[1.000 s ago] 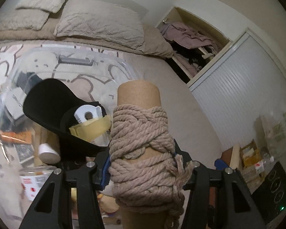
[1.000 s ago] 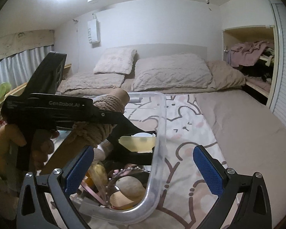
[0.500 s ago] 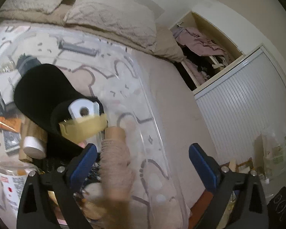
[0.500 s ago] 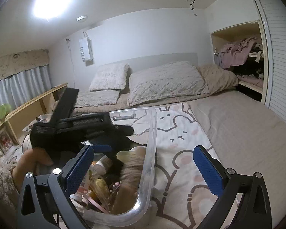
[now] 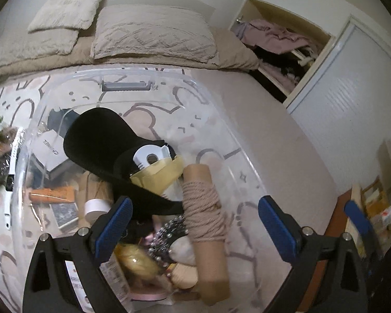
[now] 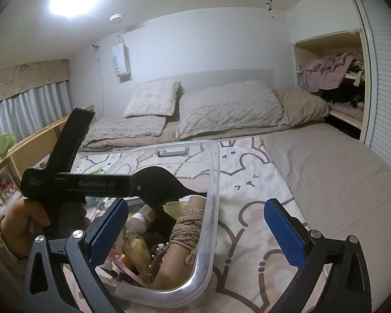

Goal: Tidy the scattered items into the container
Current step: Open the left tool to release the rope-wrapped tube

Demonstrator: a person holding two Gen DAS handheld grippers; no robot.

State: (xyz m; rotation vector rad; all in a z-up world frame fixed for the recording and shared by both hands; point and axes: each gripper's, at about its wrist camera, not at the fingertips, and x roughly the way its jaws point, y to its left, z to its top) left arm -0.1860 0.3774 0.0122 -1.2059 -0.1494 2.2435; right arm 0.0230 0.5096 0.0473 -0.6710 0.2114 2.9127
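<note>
Rope spool (image 5: 204, 216) is seen lower centre, leaning inside the clear container (image 5: 216, 109). Left gripper (image 5: 193, 228) is spread wide, empty; right gripper (image 6: 195, 232) likewise. Judged light, stiff-cored, best taken across the grippy rope winding.

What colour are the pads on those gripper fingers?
Blue, with a fine textured surface, on black fingers; clearest in the right wrist view.
</note>
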